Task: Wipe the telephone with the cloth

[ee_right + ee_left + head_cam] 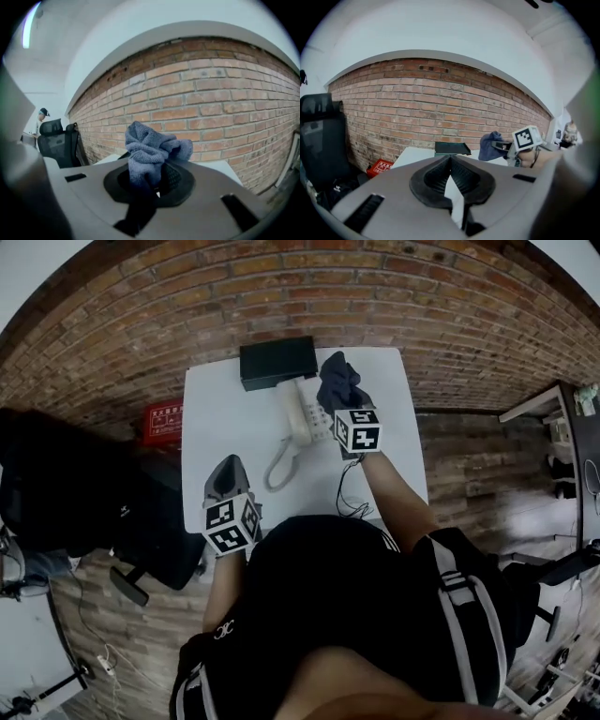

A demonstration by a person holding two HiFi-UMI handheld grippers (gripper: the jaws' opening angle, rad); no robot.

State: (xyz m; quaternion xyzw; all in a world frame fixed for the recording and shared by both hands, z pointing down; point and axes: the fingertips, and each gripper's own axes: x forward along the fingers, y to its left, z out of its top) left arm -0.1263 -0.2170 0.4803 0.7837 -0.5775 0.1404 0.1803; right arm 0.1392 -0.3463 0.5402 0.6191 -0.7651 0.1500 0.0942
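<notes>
White table under telephone, black box and thin cable.

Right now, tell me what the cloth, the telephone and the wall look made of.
Cloth: probably terry or microfibre, matte grey-blue; nubbly weave, soft folds. Telephone: likely smooth white plastic, by its moulded shape. Wall: rough red brick; mortar lines show.

3 cameras: 1 overhead, 2 riding low behind the jaws.
My head view looks steeply down from above the person onto the white table, with the brick wall along its top. The left gripper view sits just behind the left gripper and faces across the table to that wall. It shares the black box and the right gripper with the head view. The right gripper view looks along its own jaws, very near the cloth, towards the same wall.
</notes>
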